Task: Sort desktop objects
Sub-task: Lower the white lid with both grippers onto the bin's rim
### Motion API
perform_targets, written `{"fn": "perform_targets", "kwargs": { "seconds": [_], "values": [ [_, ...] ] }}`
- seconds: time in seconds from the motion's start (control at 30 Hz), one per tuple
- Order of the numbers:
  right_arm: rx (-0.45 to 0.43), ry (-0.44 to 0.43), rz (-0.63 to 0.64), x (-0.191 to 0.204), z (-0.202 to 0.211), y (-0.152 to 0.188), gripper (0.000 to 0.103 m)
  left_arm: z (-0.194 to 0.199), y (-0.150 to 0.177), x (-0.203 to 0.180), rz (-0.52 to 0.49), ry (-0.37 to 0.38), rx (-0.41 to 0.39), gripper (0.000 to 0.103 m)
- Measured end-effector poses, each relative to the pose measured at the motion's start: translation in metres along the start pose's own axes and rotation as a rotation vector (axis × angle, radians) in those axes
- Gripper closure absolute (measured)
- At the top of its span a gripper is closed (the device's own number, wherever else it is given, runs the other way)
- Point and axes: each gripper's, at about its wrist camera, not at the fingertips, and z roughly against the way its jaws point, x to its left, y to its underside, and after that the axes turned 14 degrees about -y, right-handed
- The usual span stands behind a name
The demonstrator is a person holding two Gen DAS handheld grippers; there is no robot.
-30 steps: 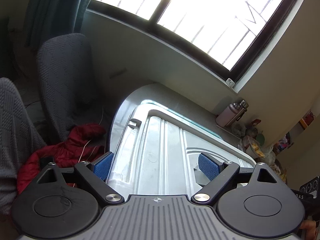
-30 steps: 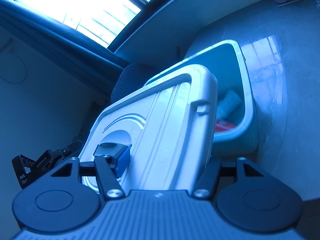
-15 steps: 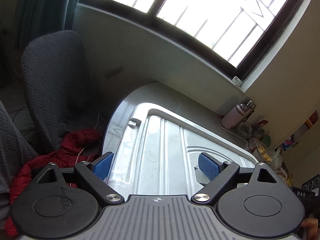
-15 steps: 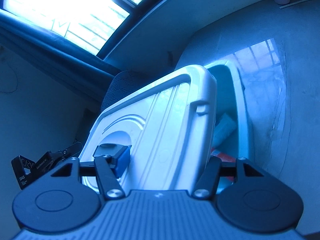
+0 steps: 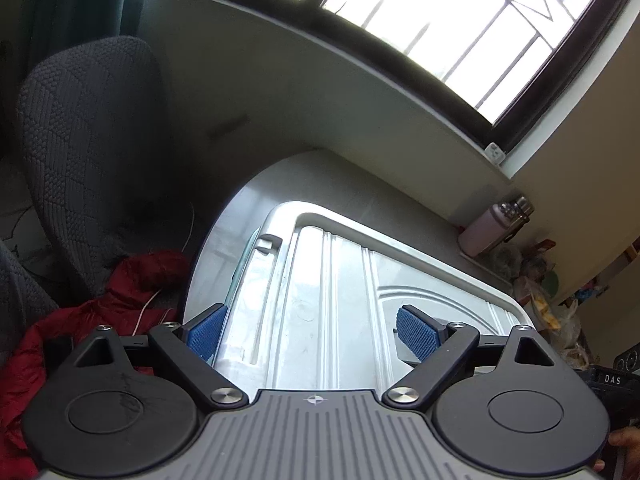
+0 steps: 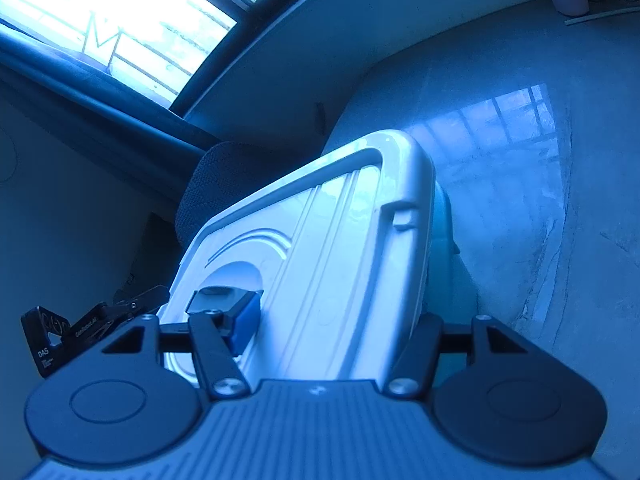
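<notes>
A white ribbed plastic lid (image 5: 332, 280) (image 6: 332, 248) is held between both grippers, tilted over a teal storage box. Only a sliver of the box's rim (image 5: 244, 256) and wall (image 6: 442, 220) shows beneath it. My left gripper (image 5: 312, 334) is shut on the lid, with one blue pad outside the lid's left edge and the other in its recessed handle. My right gripper (image 6: 328, 328) is shut on the lid too: its left pad (image 6: 244, 316) sits in the oval recess and its right finger is hidden under the lid's edge. The box's contents are hidden.
The box stands on a pale glossy table (image 5: 304, 184) (image 6: 500, 200) under a window. A grey chair (image 5: 88, 152) and a red jacket (image 5: 132, 280) lie off the table's left edge. A pink flask (image 5: 486, 228) and clutter (image 5: 536, 288) sit at the back right.
Both grippers carried the lid forward over the box. The open box and its contents, visible beside the lid before, are now almost fully covered. Neither grip changed.
</notes>
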Motion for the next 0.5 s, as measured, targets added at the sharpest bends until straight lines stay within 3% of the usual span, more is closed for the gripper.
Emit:
{"fn": "perform_targets", "kwargs": {
  "seconds": [0.4,0.5],
  "values": [
    [0.015,0.035,0.05,0.007,-0.008,0.007,0.039,-0.012,0.012,0.006,-0.016,-0.05,0.026,0.012],
    [0.022,0.071,0.065,0.01,-0.007,0.008,0.03,-0.011,0.011,0.005,-0.025,-0.052,0.028,0.011]
  ]
}}
